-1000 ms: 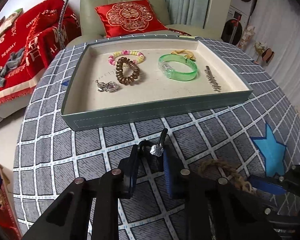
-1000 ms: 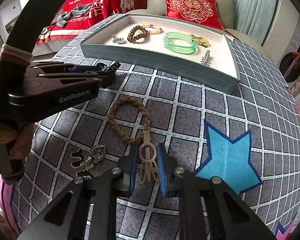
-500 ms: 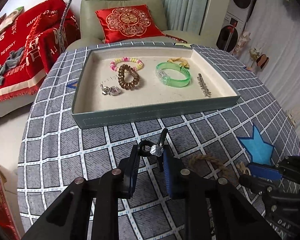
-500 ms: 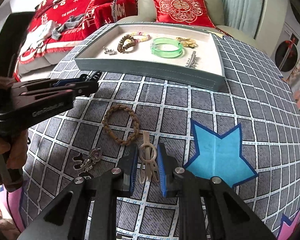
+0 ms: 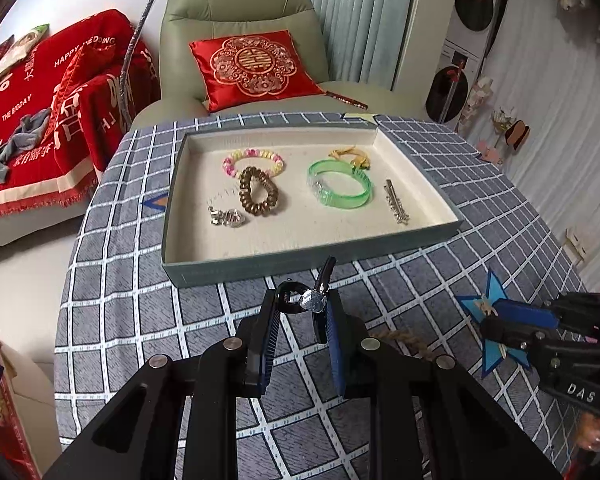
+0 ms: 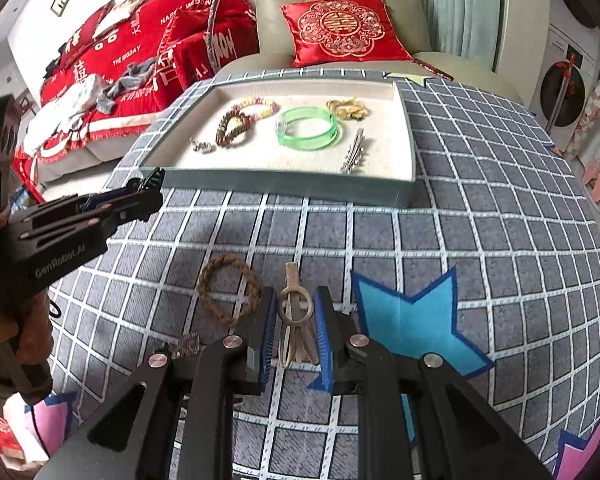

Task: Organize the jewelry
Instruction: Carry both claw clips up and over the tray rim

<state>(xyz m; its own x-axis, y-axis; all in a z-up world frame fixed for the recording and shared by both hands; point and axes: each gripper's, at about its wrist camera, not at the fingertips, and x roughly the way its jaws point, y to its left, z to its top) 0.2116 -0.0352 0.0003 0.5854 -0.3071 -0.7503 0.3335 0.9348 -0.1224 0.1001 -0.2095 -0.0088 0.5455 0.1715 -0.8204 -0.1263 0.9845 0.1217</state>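
Tray (image 5: 416,168) — cream-lined, perhaps velvet — holds green bangle (image 5: 339,184).

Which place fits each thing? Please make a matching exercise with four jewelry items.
Things:
1. translucent green plastic bangle
2. black hair clip with a silver stone
3. beige plastic hair clip
4. braided brown cord bracelet

Places:
A. between the right gripper's fingers
B. loose on the checked tablecloth
C. inside the grey-green tray
D. between the left gripper's fingers

Pairs: 1-C, 2-D, 3-A, 4-B
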